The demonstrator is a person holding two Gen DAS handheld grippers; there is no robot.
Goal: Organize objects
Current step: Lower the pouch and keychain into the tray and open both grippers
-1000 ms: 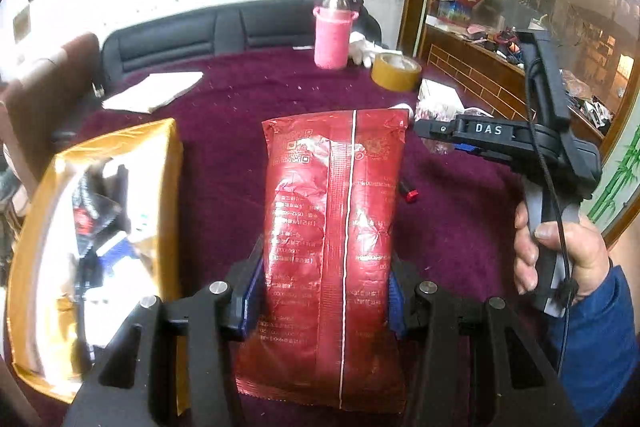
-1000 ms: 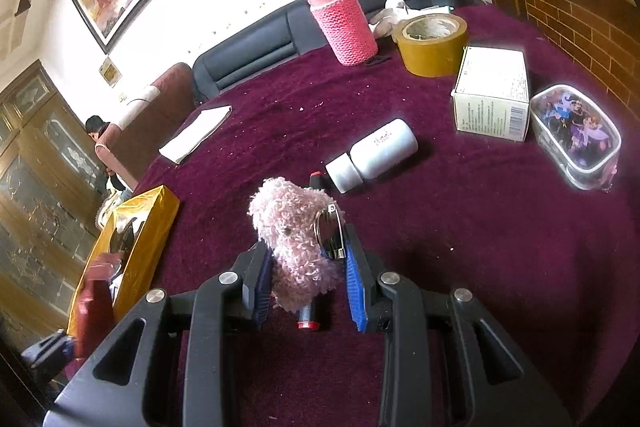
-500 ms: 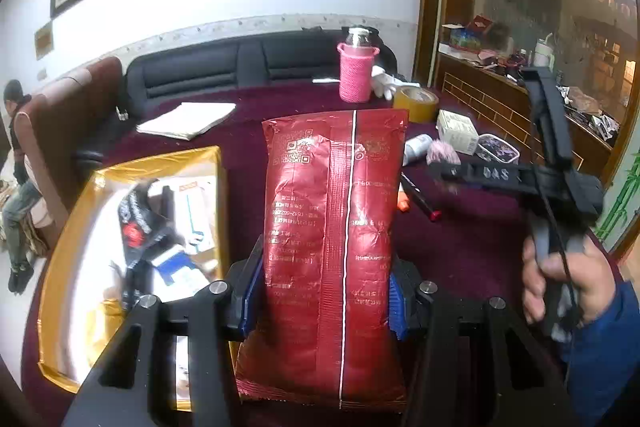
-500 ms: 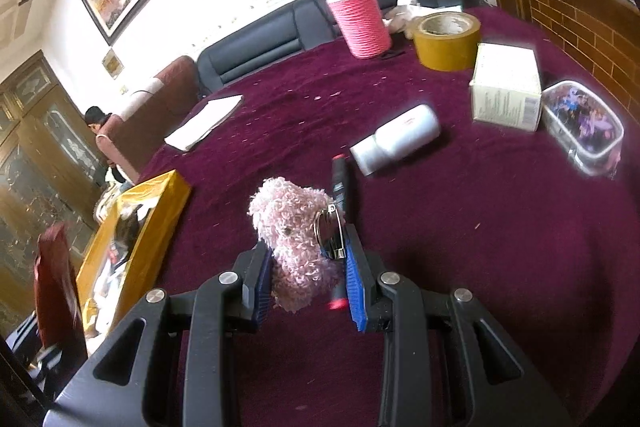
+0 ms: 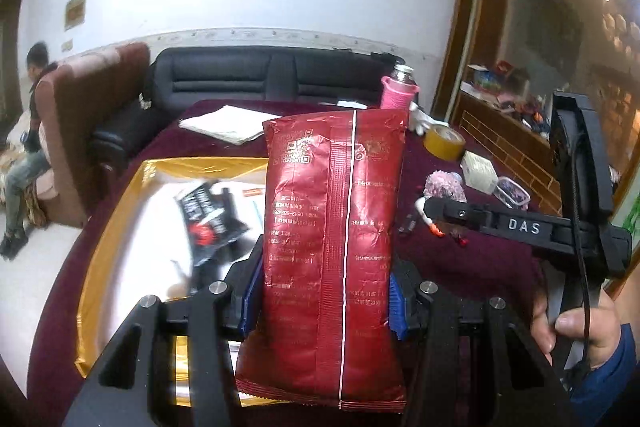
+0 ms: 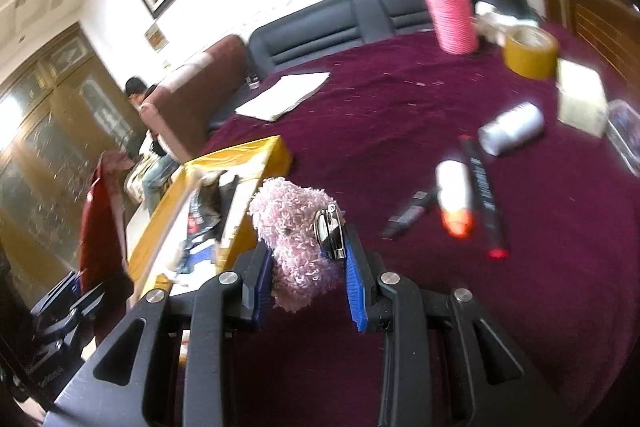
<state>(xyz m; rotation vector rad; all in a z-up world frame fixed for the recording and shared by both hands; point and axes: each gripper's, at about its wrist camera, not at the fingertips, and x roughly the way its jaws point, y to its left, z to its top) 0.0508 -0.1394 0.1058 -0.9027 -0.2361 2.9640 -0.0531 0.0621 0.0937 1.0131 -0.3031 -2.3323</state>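
The left gripper (image 5: 322, 301) clamps a red packet (image 5: 334, 247) between its blue pads; the packet stands upright between the fingers, its top edge rising well beyond the fingertips and its bottom seam hanging below them. Past the left finger, and partly under it, lies the gold box (image 5: 120, 227), open, with a black packet (image 5: 208, 215) and some papers inside.

The right gripper (image 6: 306, 281) has its fingers narrowed on a pink plush toy (image 6: 294, 239), which fills the gap between the pads; a metal clip (image 6: 330, 233) on the toy sits against the right pad. In the left wrist view this gripper (image 5: 430, 205) is off to the right of the packet, held by a hand (image 5: 576, 323) in a blue sleeve.

Ahead of the right fingers and to their right, on the maroon cloth (image 6: 400, 99), lie a black pen (image 6: 484, 193), a white tube with an orange end (image 6: 454, 195) just beside it, and a white bottle (image 6: 512, 133) on its side further out. Beyond those stand a tape roll (image 6: 530, 53) and a pink knitted flask (image 6: 450, 15). To the left of the right fingers is the gold box (image 6: 240, 155), near them.
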